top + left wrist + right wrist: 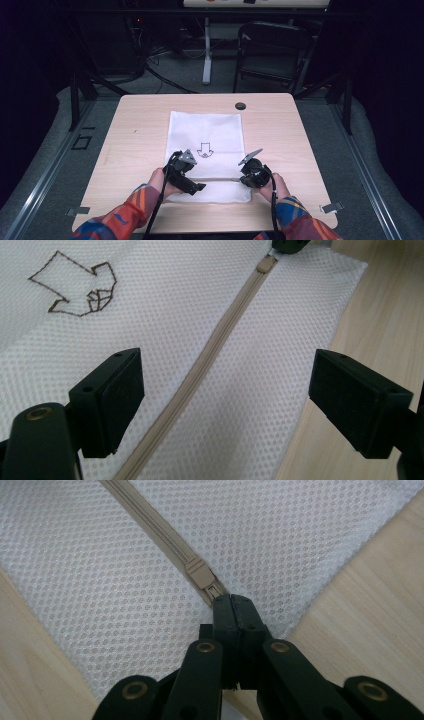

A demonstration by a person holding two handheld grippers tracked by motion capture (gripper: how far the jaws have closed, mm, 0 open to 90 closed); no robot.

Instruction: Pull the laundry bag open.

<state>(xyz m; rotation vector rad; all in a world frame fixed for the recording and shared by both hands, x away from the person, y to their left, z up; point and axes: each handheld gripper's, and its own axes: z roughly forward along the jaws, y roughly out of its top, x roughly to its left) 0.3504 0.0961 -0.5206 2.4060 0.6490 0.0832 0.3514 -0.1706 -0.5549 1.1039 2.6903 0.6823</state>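
A white mesh bag [205, 132] lies flat on the wooden table [140, 130], with a brown arrow outline [75, 287] stitched on it. A beige zipper [220, 335] runs across its near end. My left gripper [225, 395] is open, one jaw on each side of the zipper line just above the mesh, nothing between them. My right gripper [234, 605] is shut on the zipper pull [216, 591], right behind the beige slider [199, 572] near the bag's right edge. In the high view both grippers, left [192, 182] and right [245, 177], sit over the bag's near end.
A black round grommet [240, 106] sits in the table near its far edge. Bare wood surrounds the bag on every side. Behind the table stand a dark folding chair [272, 50] and a white post [206, 50].
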